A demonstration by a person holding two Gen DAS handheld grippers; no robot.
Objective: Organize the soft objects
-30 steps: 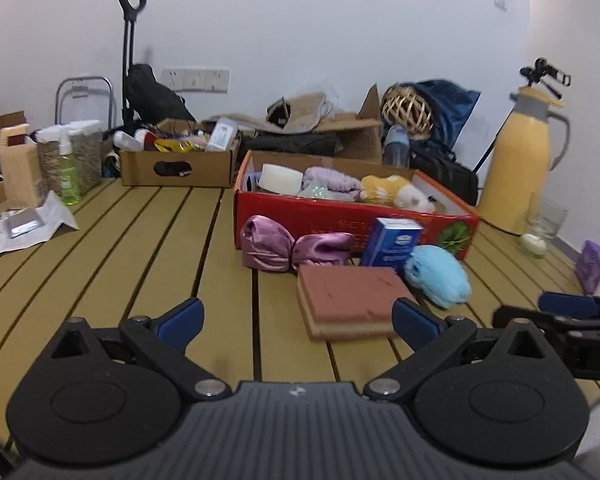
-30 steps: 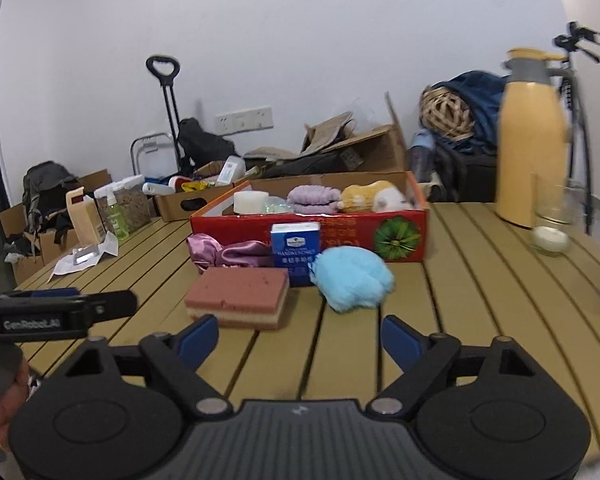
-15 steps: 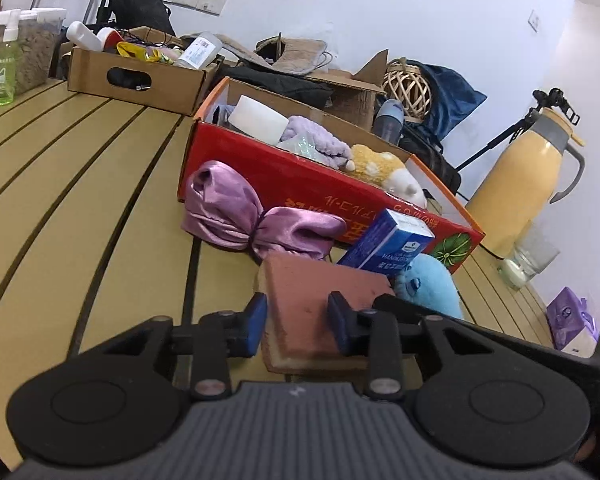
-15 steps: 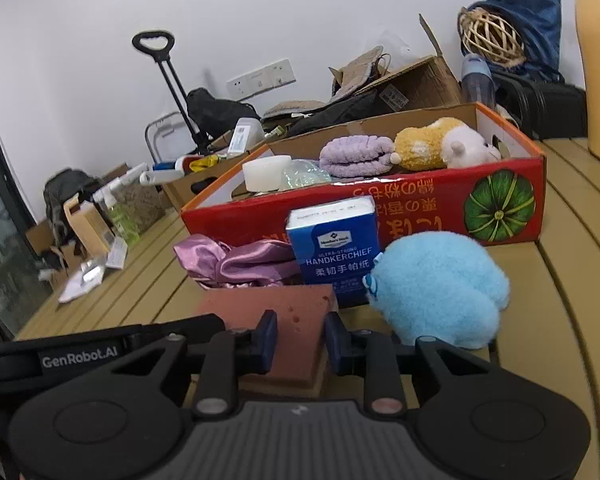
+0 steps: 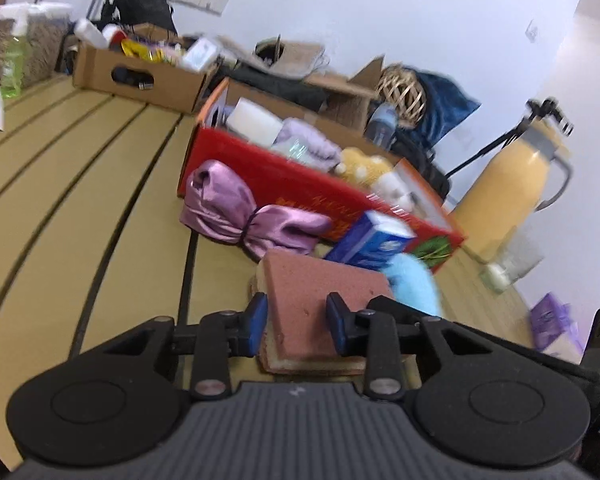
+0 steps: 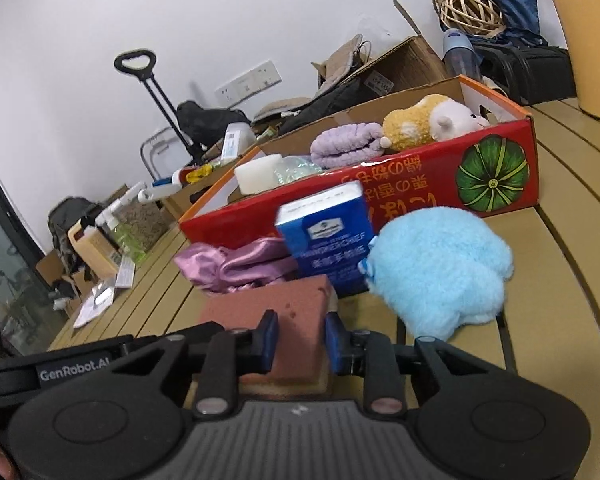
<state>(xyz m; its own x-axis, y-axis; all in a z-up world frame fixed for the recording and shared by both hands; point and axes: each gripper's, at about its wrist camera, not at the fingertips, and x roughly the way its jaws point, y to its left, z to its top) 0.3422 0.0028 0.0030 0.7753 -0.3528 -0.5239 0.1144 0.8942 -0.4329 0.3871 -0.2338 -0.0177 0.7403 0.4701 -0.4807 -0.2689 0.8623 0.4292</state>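
A pink-topped sponge block (image 5: 320, 300) with a yellow underside lies on the slatted table (image 5: 80, 208). My left gripper (image 5: 296, 326) is shut on its near left corner and has it tilted up. My right gripper (image 6: 298, 340) is shut on the same sponge (image 6: 288, 320) from the other corner. Behind it lie a purple satin bow (image 5: 244, 210), a blue tissue box (image 6: 328, 240) and a light-blue plush (image 6: 436, 272). The red cardboard box (image 6: 420, 184) holds a purple towel (image 6: 346, 144), a yellow-white plush (image 6: 432, 120) and a white roll (image 6: 258, 172).
A yellow thermos (image 5: 508, 184) and a glass jar (image 5: 512, 260) stand to the right of the red box. A brown cardboard box (image 5: 140, 72) of bottles stands at the back left, with a green bottle (image 5: 12, 64). A purple packet (image 5: 552, 320) lies at the right edge.
Both grippers moved in from open and apart, then closed on the sponge. The sponge now tilts up off the table and both views have rolled.
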